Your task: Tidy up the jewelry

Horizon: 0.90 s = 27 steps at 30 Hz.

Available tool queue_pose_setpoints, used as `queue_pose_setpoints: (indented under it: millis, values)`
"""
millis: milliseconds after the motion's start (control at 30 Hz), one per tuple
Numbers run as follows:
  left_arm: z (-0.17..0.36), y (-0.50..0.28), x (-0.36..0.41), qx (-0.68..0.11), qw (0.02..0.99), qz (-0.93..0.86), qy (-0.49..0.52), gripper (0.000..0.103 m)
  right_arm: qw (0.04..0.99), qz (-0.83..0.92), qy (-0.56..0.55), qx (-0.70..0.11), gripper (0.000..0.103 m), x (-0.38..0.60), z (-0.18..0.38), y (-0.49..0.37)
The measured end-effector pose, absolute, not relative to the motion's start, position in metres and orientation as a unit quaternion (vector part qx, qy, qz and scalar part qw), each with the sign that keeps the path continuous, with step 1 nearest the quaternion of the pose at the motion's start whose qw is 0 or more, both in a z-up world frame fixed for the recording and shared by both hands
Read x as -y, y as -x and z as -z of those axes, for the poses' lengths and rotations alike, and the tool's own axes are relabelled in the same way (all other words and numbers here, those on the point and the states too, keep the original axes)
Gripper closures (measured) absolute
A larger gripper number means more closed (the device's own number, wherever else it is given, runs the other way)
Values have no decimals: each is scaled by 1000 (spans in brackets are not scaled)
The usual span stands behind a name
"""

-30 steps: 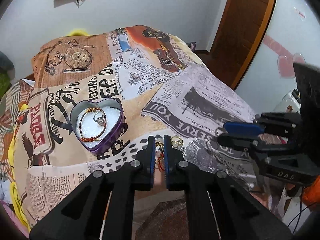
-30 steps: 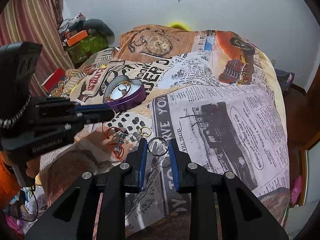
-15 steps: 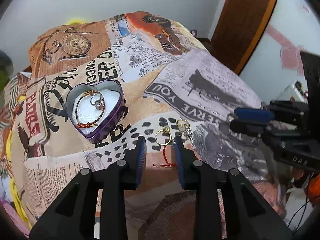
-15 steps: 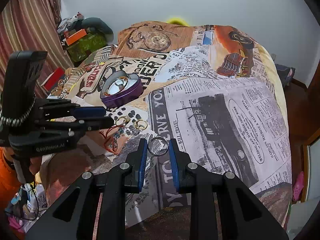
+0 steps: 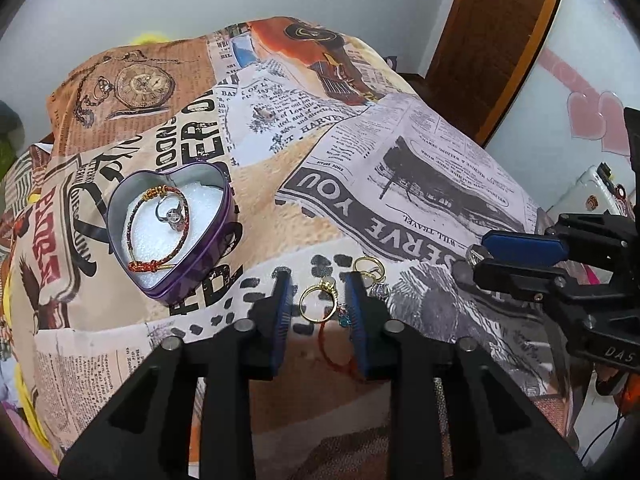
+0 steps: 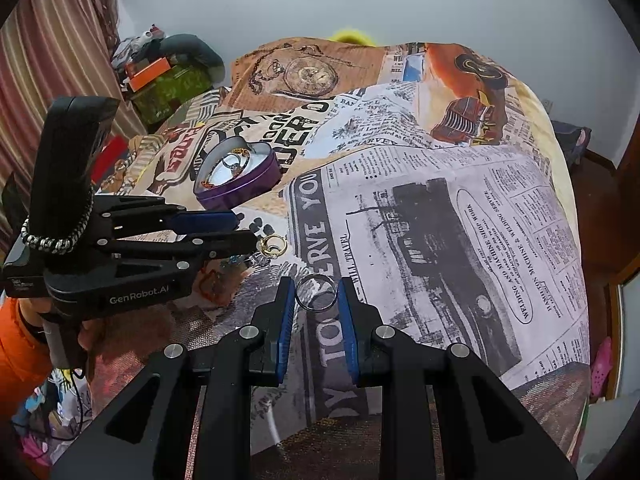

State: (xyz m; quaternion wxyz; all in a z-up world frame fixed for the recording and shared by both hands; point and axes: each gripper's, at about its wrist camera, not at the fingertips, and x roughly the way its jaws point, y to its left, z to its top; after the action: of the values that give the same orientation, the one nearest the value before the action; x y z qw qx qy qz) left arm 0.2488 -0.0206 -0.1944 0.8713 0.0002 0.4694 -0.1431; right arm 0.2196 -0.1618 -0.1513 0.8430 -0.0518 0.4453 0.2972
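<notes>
A purple heart-shaped tin (image 5: 200, 258) lies on the newspaper-print bedspread and holds a red-gold bracelet (image 5: 140, 222) and a silver ring (image 5: 173, 213); it also shows in the right wrist view (image 6: 244, 184). My left gripper (image 5: 318, 302) is open, its jaws on either side of a gold ring (image 5: 319, 300) lying on the cover. A red cord (image 5: 326, 346) and a second gold ring (image 5: 370, 266) lie beside it. My right gripper (image 6: 317, 298) is shut on a silver ring (image 6: 316, 292), held above the cover.
The bedspread (image 6: 460, 220) drapes over a rounded bed. A wooden door (image 5: 492, 40) stands at the far right. Boxes and clutter (image 6: 160, 76) sit by the striped curtain at the far left. The left gripper body (image 6: 120, 264) lies close beside my right gripper.
My left gripper has opened from shut and now straddles the gold ring. The right gripper still holds the silver ring and has barely shifted.
</notes>
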Motion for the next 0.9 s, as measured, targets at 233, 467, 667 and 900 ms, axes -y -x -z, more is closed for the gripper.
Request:
queue_pose_setpoints:
  millis: [233,467,667,900]
  values:
    - [187,-240,18,-457,878,145,-6,100,847,-299,48,-437,83,158,144,-220]
    - [172,-233,1,-436,889,141,13,102,851,-308,51,-422,83,144,133,-218]
    - [165,-233,-10,-443,884,147,34,100,852,-313,48,-417,83,136,130,-218]
    - [179,-240,9,-458,876,149,4,74,850,-308,51,-424,83,137,135,-217]
